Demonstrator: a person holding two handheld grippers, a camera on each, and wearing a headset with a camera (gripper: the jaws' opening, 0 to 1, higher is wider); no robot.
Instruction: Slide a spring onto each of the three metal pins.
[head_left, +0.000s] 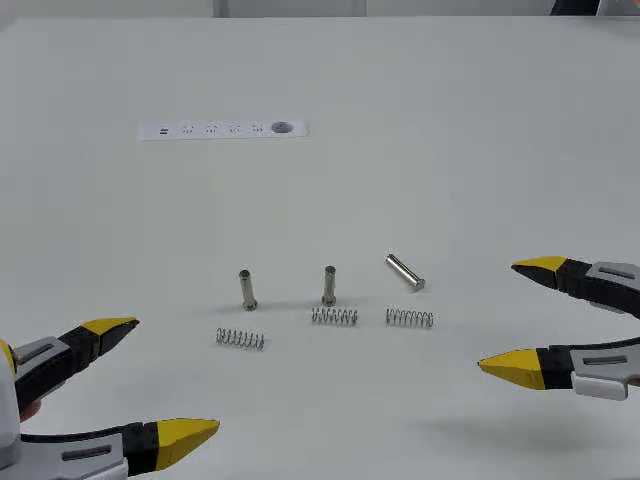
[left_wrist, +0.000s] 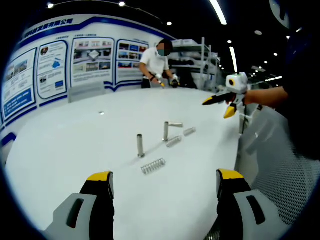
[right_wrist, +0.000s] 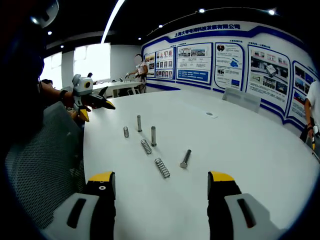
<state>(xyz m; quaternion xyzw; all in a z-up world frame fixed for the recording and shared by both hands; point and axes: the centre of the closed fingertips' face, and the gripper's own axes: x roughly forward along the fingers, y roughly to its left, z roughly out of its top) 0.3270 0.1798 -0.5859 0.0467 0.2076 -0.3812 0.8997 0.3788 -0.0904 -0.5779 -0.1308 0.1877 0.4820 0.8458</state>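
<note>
Just ahead-right of the wide-open left gripper (head_left: 170, 377) sat the nearest spring (head_left: 240, 338), lying crosswise to it; right gripper (head_left: 498, 316) gaped empty too.

Head view downward, gripper views opposed, pins (head_left: 329, 285) shared

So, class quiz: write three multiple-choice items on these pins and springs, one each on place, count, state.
1. Where are the springs relative to the pins?
A. slid onto them
B. on the table, nearer the person
C. beyond them

2. How many pins stand upright?
A. one
B. two
C. three

3. The left gripper and right gripper are:
A. both shut
B. one shut on a pin
C. both open

Answers:
1 B: all lie loose before the pins.
2 B: the right-hand pin lies flat.
3 C: wide gaps show between both pairs of jaws.
</note>
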